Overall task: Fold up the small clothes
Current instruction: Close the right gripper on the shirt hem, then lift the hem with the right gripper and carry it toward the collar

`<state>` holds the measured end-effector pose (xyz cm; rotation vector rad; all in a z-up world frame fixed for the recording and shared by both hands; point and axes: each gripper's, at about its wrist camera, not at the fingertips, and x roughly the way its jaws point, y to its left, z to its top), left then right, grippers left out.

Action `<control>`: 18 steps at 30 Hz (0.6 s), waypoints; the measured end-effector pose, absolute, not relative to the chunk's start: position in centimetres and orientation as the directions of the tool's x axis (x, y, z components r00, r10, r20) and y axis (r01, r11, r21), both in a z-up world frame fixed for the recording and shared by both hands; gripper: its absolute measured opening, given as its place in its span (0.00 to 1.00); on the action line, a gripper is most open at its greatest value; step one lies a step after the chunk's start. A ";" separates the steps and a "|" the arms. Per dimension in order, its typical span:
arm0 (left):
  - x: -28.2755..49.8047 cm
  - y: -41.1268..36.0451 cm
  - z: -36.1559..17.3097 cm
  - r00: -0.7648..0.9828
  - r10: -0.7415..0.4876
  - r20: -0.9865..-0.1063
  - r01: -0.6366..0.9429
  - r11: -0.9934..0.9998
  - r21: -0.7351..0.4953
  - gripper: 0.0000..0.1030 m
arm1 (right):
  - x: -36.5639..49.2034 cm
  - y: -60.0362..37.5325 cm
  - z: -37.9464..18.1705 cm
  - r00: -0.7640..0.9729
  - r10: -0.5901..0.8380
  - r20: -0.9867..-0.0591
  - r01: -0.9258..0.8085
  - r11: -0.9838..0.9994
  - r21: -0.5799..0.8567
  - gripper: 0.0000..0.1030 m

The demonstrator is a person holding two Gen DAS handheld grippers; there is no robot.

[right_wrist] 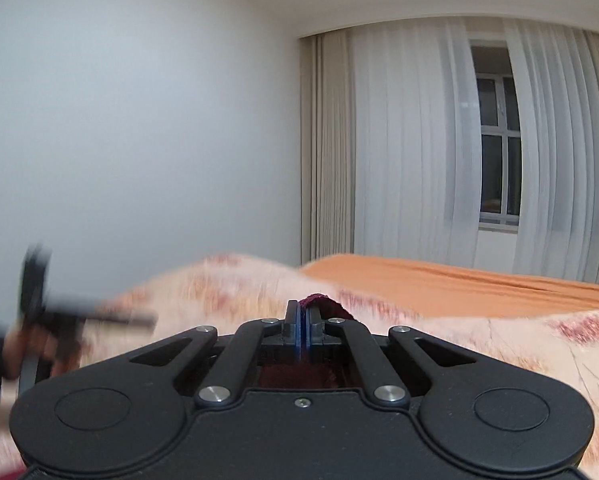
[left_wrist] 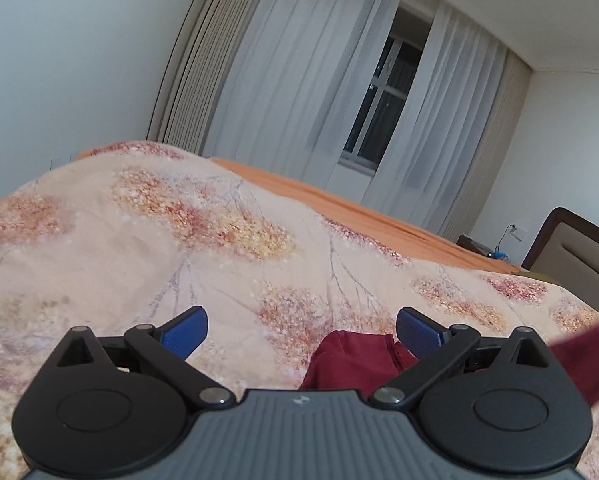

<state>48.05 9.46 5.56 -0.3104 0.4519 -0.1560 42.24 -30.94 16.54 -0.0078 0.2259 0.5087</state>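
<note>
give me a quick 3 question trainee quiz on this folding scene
1. True or false: the left gripper is shut on the maroon garment.
2. What is the right gripper pinching? A) orange sheet B) maroon garment C) curtain
3. Fill in: the garment lies on the ____ bedspread.

Key: 1 false, its blue fingers stand wide apart. 2 B, maroon cloth shows between and past the closed fingers. 3 floral.
</note>
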 end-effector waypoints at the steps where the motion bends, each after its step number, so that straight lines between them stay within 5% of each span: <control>1: 47.2 9.5 5.4 0.891 -0.220 -0.397 0.091 0.944 -0.319 0.99 | 43.0 -30.7 17.9 0.852 0.480 -0.207 -0.481 0.875 0.050 0.01; 14: 42.1 2.3 2.6 0.862 -0.303 -0.406 0.282 0.953 -0.112 1.00 | 46.3 -17.5 29.8 0.828 0.540 -0.153 -0.557 0.822 -0.116 0.01; 18: 44.0 -1.7 2.2 0.895 -0.043 -0.444 0.083 0.994 0.070 1.00 | 46.4 -13.8 30.1 0.810 0.564 -0.163 -0.585 0.798 -0.147 0.01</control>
